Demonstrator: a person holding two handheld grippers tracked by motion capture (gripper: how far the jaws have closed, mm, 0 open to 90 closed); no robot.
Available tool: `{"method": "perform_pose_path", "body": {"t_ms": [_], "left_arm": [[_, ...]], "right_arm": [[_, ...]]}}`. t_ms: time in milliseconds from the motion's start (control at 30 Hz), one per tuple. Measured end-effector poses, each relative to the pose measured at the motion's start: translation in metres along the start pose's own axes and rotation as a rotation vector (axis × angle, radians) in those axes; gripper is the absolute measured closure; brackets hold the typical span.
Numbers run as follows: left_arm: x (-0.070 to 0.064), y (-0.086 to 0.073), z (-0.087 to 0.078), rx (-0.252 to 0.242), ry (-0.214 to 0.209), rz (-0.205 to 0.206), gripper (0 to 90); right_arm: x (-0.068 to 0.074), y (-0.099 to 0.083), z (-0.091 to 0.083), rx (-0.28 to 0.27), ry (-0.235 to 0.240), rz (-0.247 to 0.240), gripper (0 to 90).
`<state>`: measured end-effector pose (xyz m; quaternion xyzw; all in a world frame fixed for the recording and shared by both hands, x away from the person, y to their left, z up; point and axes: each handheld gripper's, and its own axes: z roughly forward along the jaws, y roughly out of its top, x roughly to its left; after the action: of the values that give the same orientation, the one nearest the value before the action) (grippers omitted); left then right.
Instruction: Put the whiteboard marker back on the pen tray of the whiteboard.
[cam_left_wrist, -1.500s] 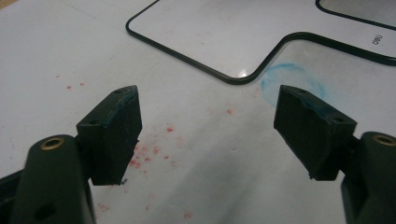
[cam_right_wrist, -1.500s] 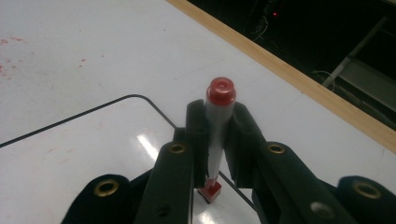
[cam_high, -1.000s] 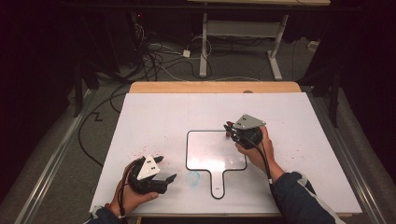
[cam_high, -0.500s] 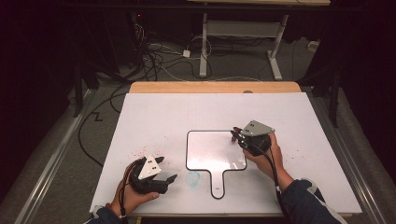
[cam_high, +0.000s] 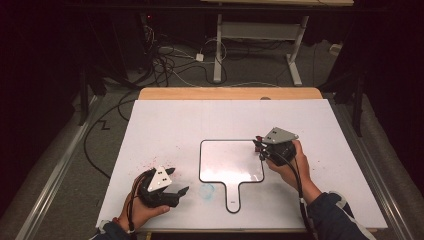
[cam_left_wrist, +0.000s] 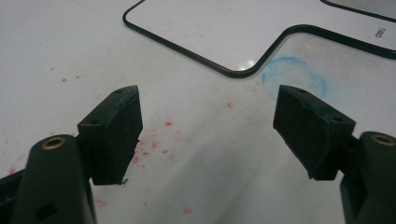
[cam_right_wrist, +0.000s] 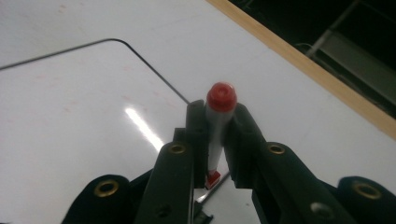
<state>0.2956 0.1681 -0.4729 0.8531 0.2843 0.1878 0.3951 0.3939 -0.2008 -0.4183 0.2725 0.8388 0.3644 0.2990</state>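
Observation:
A small whiteboard (cam_high: 227, 160) with a black rim and a short handle lies flat at the middle of the table. My right gripper (cam_high: 259, 145) hovers at the board's right edge, shut on a red marker (cam_right_wrist: 218, 126) that stands upright between the jaws, its red end up. In the right gripper view the board's rounded corner (cam_right_wrist: 140, 53) lies just beyond the jaws. My left gripper (cam_high: 176, 186) rests near the table's front left, open and holding nothing. Its view shows the board's corner (cam_left_wrist: 238, 71) ahead.
The table top is a white sheet (cam_high: 165, 125) with a wooden strip (cam_high: 230, 93) along the far edge. Red specks (cam_left_wrist: 154, 142) dot it by the left gripper, next to a faint blue ring (cam_left_wrist: 294, 80). Cables and desk legs lie on the floor beyond.
My right gripper has drifted right and slightly toward me, from over the board's upper right corner to its right edge, still holding the marker. The left gripper has stayed put.

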Motion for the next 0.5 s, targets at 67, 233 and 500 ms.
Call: {"method": "perform_pose_path", "body": {"t_ms": [67, 233, 500], "left_arm": [[0.0, 0.0, 0.0, 0.001, -0.001, 0.0, 23.0], [0.001, -0.001, 0.001, 0.005, -0.006, -0.005, 23.0], [0.001, -0.001, 0.001, 0.007, -0.006, -0.005, 22.9]], "right_arm": [[0.002, 0.0, -0.002, -0.014, 0.05, 0.034, 81.2], [0.009, 0.0, -0.011, 0.004, 0.084, 0.006, 81.3], [0.009, -0.002, -0.013, -0.001, 0.082, -0.012, 81.2]]}}
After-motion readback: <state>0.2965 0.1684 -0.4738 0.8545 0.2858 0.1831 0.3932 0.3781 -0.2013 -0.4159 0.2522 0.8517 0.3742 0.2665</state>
